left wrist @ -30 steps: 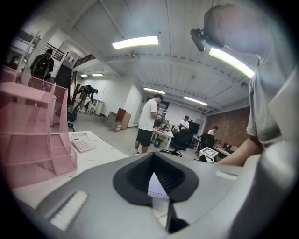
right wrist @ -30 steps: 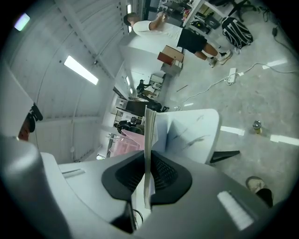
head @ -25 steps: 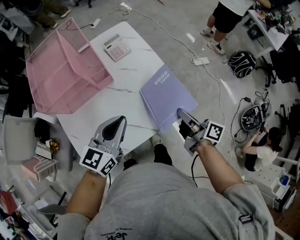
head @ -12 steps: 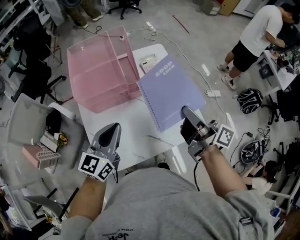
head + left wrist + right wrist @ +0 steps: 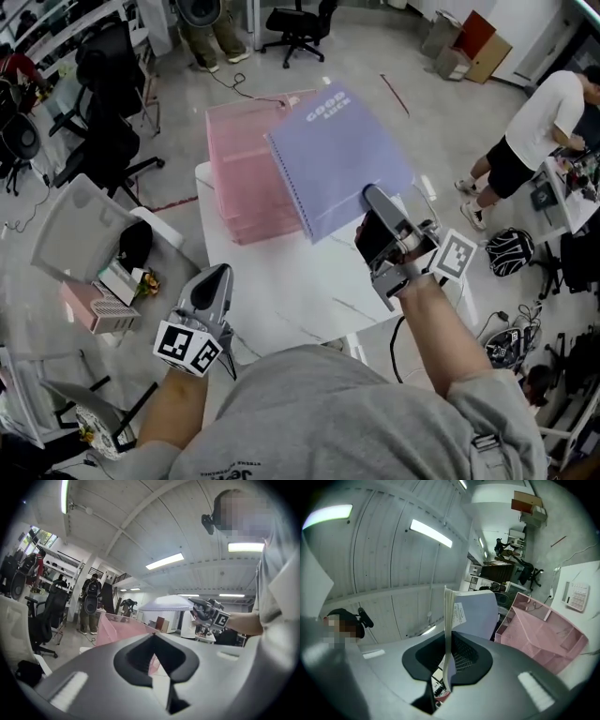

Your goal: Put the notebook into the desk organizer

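White table (image 5: 281, 281) below, the right gripper (image 5: 373, 199) pinched the notebook (image 5: 337, 155) by its edge over the pink desk organizer (image 5: 246, 178); the left gripper (image 5: 218, 277) sat closed, empty. That thin grip risked it swinging loose.

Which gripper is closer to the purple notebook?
Right. The right hand-held gripper is clamped on the notebook at its near edge. The left hand-held gripper sits apart from it, empty, low by the table edge.

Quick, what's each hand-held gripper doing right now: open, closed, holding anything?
Left hand-held gripper: closed, empty.
Right hand-held gripper: closed on the purple notebook.
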